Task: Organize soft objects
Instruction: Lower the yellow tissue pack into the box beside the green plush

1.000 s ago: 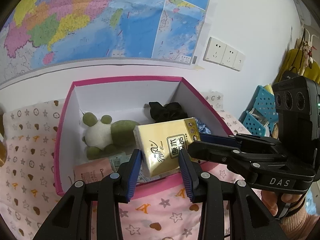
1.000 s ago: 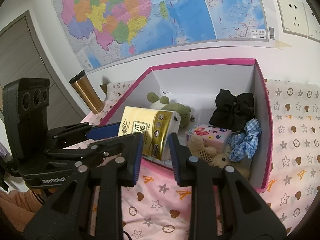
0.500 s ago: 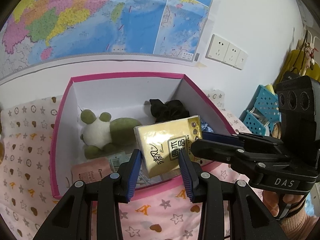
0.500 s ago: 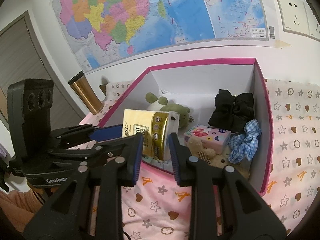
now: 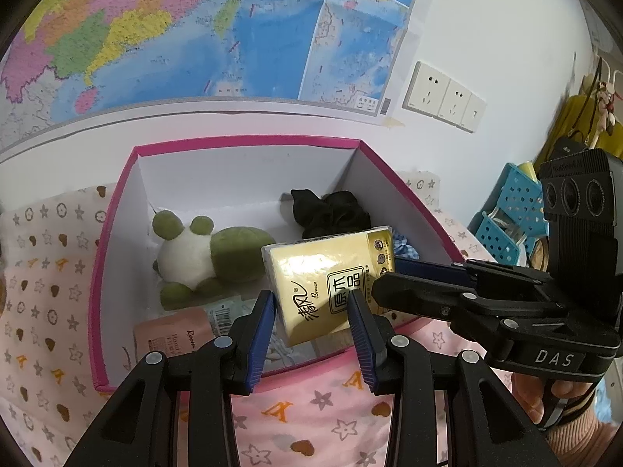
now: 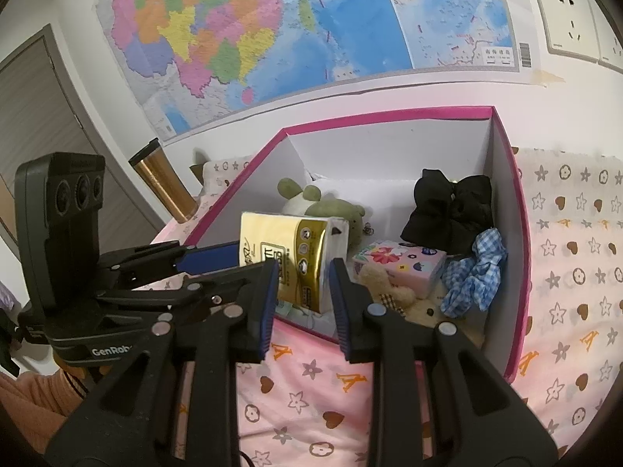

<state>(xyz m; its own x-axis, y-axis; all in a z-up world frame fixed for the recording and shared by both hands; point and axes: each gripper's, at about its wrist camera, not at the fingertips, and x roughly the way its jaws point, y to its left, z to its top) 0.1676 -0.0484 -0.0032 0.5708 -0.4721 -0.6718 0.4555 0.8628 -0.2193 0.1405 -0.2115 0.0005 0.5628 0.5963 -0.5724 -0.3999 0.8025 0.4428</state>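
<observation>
- Tissue pack (image 5: 323,276), yellow and gold, is held up over the near wall of the pink box (image 5: 241,142), clear of the contents below.
- Left gripper (image 5: 311,311): fingers narrowly parted, blue pads against the lower end of the pack, gripping it.
- Right gripper (image 6: 303,276): fingers also narrowly parted, closed on the same pack from its other side. In the left wrist view, one of its fingers lies across the pack's front and the other behind its right edge.
- Box contents:
  - a green-and-white plush toy (image 5: 202,257) at the left rear
  - a black bow (image 6: 447,210) at the right rear
  - a blue checked scrunchie (image 6: 479,272) against the right wall
  - a floral pack (image 6: 401,264) just beside a small tan bear (image 6: 385,288)
- Box stands on a pink patterned cloth (image 5: 311,408).
- A gold tumbler (image 6: 163,183) stands outside the box, to its left.
</observation>
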